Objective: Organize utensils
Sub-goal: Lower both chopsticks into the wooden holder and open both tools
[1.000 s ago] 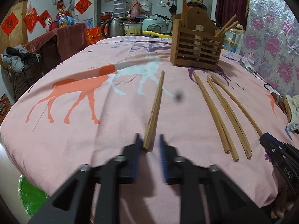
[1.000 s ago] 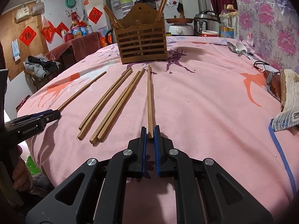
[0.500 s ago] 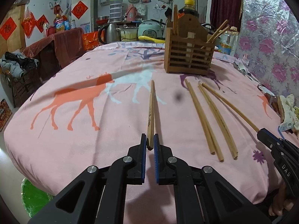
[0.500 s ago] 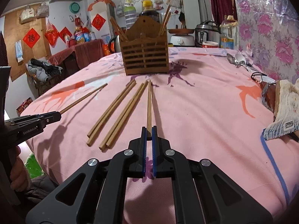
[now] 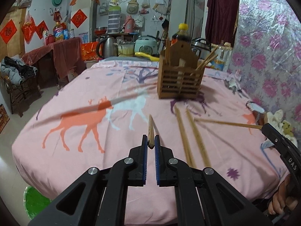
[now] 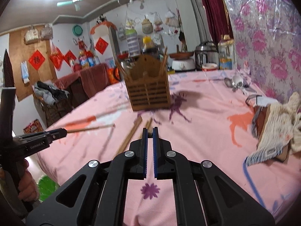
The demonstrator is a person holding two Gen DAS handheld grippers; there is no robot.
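My left gripper (image 5: 150, 145) is shut on the near end of a wooden chopstick (image 5: 150, 128) and holds it lifted above the pink tablecloth, pointing at the wooden slatted holder (image 5: 180, 79). My right gripper (image 6: 150, 131) is shut on another chopstick (image 6: 149, 125), also lifted; in the left wrist view that chopstick (image 5: 225, 122) sticks out leftward from the right gripper. Loose chopsticks (image 5: 190, 137) lie on the cloth between the grippers. The holder (image 6: 149, 92) has several chopsticks standing in it.
The table (image 5: 75, 150) wears a pink cloth with deer prints. Metal spoons (image 6: 236, 83) and a knitted cloth on a brown object (image 6: 276, 126) lie at the right edge. Pots, a kettle and bottles stand behind the holder.
Both grippers have risen from the table, each lifting its chopstick off the cloth. The left gripper went from open around its chopstick to shut on it.
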